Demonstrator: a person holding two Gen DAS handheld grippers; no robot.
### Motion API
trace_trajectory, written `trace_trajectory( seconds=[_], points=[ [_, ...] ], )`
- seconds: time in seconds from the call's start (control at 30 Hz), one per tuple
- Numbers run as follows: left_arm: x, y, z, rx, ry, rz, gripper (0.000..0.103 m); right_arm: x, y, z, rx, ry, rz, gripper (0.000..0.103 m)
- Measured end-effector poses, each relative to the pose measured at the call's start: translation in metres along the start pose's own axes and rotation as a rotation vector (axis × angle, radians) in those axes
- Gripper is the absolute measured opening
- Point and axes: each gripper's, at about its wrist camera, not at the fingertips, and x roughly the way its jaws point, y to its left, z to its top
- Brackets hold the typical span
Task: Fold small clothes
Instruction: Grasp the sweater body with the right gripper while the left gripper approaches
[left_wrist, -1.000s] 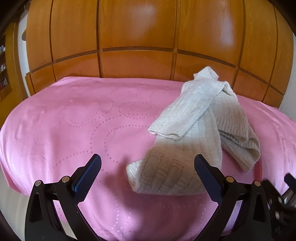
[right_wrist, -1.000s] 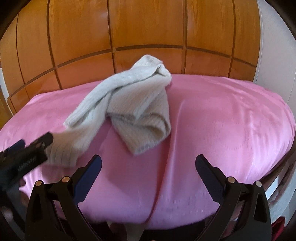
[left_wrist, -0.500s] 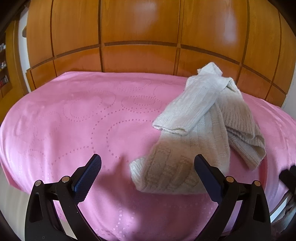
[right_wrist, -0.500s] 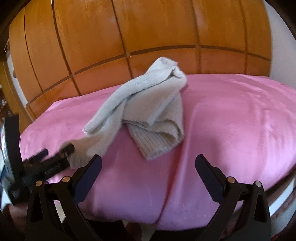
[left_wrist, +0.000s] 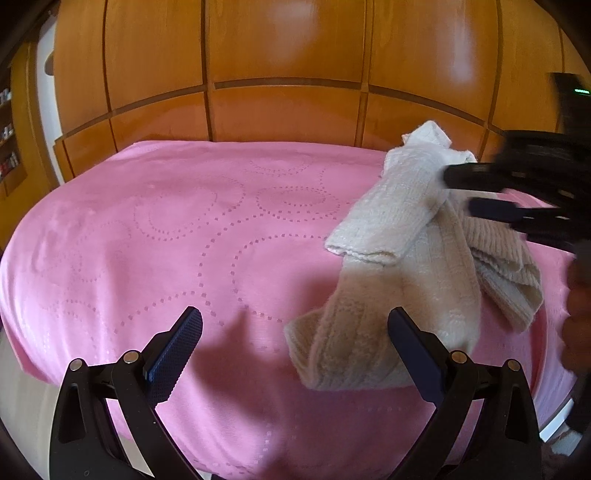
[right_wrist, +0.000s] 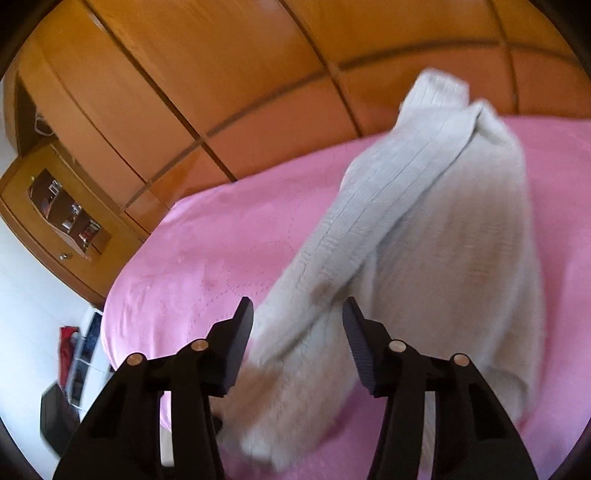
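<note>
— What worried you most at that moment?

— The right tongs (right_wrist: 297, 334) were closing with a strip of the knitted garment (left_wrist: 402, 258) between their tips, though I could not say the pads were pressing on it. My fear was a shallow pinch: I judged the loose knit could slide out on the lift, or the tongs could catch two layers at once and drag the whole bundle across the bed (left_wrist: 184, 229) instead of opening it out.

— Anything else?

— The pink bedspread is smooth and thin. If the tips came down too low, I thought they might nip the cover along with the wool and pull it up into a ridge.

— And the left side?

— The left tongs (left_wrist: 295, 334) stood wide and held nothing. They hung above the near edge of the bed, and the lower end of the garment lay just by the inner face of their right finger (left_wrist: 413, 350), partly between the two fingers. I could not tell whether it touched.

— Where was the garment overall?

— Crumpled on the right part of the bed, one pale end folded over the body, the far end near the wooden headboard (left_wrist: 288, 110). From the left view the right tongs reached in over its upper part, blurred.
</note>
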Motion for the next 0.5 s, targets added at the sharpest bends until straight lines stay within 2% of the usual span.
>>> trace_trajectory(
  seconds=[0.1,0.23,0.27,0.3,0.33,0.37,0.4,0.5],
  points=[
    [-0.002,0.000,-0.002,0.017,-0.008,-0.011,0.099,0.034,-0.012,0.007,0.104,0.115,0.123,0.044],
    [-0.002,-0.002,-0.003,0.029,-0.005,-0.020,0.099,0.058,-0.019,0.013,0.153,0.149,0.121,0.044],
    [-0.002,-0.003,-0.004,0.032,-0.002,-0.022,0.099,0.061,-0.019,0.015,0.158,0.148,0.122,0.038],
    [-0.003,-0.003,-0.004,0.036,0.001,-0.025,0.099,0.063,-0.019,0.020,0.153,0.142,0.115,0.027],
    [-0.003,-0.004,-0.004,0.040,0.003,-0.031,0.099,0.062,-0.018,0.024,0.147,0.139,0.115,0.020],
    [-0.003,-0.005,-0.004,0.044,0.003,-0.034,0.099,0.060,-0.018,0.029,0.141,0.135,0.121,0.007],
    [-0.004,-0.006,-0.004,0.050,0.003,-0.038,0.099,0.059,-0.018,0.032,0.136,0.123,0.124,0.000],
    [-0.006,-0.010,-0.006,0.052,0.001,-0.053,0.099,0.023,-0.014,0.047,0.082,0.015,0.111,0.000]
  ],
)
